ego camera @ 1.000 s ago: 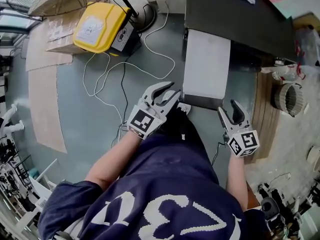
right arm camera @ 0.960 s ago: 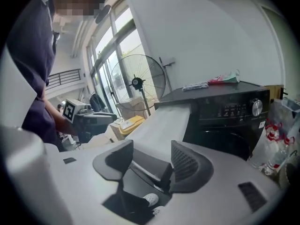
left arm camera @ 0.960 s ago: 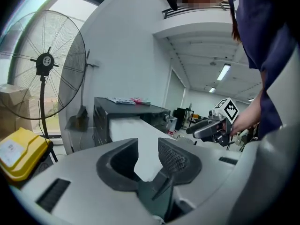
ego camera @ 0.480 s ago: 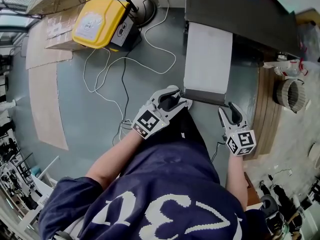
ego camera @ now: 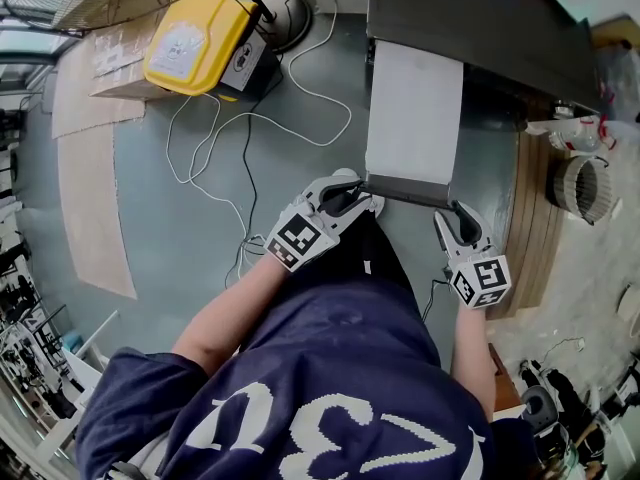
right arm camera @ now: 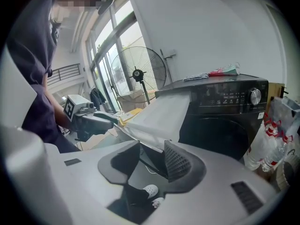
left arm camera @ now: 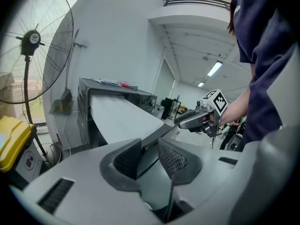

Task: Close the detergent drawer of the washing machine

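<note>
The black washing machine (ego camera: 470, 18) has its long white detergent drawer (ego camera: 413, 108) pulled far out toward me. The drawer's dark front panel (ego camera: 405, 190) is gripped at both ends. My left gripper (ego camera: 345, 196) sits at the panel's left corner; its jaws have just been closing and are now shut on that corner. In the left gripper view the panel fills the gap of the left gripper (left arm camera: 150, 156). My right gripper (ego camera: 455, 218) has likewise just been closing and is shut on the right corner, which shows between the pads of the right gripper (right arm camera: 152, 161).
On the floor at the left are a yellow case (ego camera: 195, 48), white cables (ego camera: 250, 128) and cardboard sheets (ego camera: 90, 198). A standing fan (left arm camera: 33, 36) is beyond them. Wooden boards (ego camera: 530, 228), bottles (ego camera: 570, 133) and a round coil (ego camera: 580, 193) crowd the machine's right side.
Both grippers came down onto the drawer's front panel, the left one swinging in from the left corner. Their jaws, wide a second ago, have narrowed onto the panel.
</note>
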A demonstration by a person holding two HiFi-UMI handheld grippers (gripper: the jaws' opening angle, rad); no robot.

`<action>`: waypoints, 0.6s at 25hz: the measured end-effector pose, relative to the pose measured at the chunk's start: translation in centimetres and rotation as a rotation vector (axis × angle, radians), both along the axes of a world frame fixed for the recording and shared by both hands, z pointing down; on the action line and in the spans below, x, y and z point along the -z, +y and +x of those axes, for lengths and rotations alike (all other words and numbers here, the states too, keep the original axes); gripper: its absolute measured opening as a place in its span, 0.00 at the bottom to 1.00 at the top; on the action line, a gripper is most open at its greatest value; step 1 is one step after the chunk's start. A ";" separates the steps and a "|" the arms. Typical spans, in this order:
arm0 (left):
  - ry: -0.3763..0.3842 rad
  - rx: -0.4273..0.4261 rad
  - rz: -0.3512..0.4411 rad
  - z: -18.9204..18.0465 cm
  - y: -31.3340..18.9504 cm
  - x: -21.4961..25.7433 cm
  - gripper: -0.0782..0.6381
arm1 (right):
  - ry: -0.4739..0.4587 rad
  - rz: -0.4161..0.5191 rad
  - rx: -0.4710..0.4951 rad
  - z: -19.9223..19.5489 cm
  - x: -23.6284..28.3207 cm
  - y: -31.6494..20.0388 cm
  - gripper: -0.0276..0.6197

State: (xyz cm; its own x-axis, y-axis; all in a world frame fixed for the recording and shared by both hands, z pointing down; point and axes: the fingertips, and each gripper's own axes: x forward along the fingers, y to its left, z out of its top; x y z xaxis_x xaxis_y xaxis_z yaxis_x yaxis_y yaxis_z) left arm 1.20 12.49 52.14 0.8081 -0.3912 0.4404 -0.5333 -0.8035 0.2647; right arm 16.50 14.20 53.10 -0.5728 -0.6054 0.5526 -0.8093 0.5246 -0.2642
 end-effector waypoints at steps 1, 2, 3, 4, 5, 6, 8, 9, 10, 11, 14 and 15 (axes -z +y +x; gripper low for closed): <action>-0.004 -0.002 0.001 0.0 0.1 0.0 0.28 | 0.001 -0.001 0.001 0.0 0.0 0.0 0.31; -0.005 -0.002 -0.001 0.0 0.1 0.0 0.28 | 0.001 -0.003 0.002 0.0 0.0 0.1 0.31; -0.006 0.000 -0.004 0.0 0.1 0.0 0.28 | 0.001 -0.005 0.003 0.1 0.0 0.1 0.31; -0.007 0.000 -0.006 0.0 0.2 0.0 0.28 | 0.000 -0.006 0.004 0.1 0.1 0.2 0.30; -0.008 0.000 -0.006 0.0 0.2 0.1 0.28 | 0.000 -0.007 0.006 0.1 0.1 0.2 0.30; -0.011 -0.001 -0.006 -0.1 0.3 0.2 0.28 | 0.000 -0.006 0.008 0.0 0.2 0.3 0.30; -0.013 -0.001 -0.005 -0.3 0.4 0.4 0.27 | 0.000 -0.004 0.013 -0.1 0.5 0.4 0.29; -0.013 0.000 -0.005 -0.3 0.4 0.5 0.27 | -0.001 -0.002 0.014 -0.2 0.6 0.4 0.29; -0.013 0.001 -0.005 -0.3 0.3 0.6 0.27 | -0.003 0.000 0.015 -0.2 0.8 0.4 0.29; -0.012 0.002 -0.005 -0.3 0.3 0.7 0.27 | -0.007 0.002 0.016 -0.2 0.9 0.4 0.29; -0.013 0.009 -0.004 -0.4 0.1 0.9 0.27 | -0.013 0.009 0.019 -0.2 1.3 0.2 0.28; -0.014 0.011 -0.003 -0.4 0.0 1.0 0.27 | -0.015 0.010 0.022 -0.2 1.3 0.2 0.28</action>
State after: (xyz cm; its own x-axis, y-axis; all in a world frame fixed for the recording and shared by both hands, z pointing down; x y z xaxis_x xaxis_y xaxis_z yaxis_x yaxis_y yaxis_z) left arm 0.81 12.53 51.14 0.7975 -0.3989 0.4527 -0.5458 -0.7966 0.2598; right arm 16.26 14.38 51.75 -0.5937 -0.5984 0.5379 -0.7939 0.5445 -0.2705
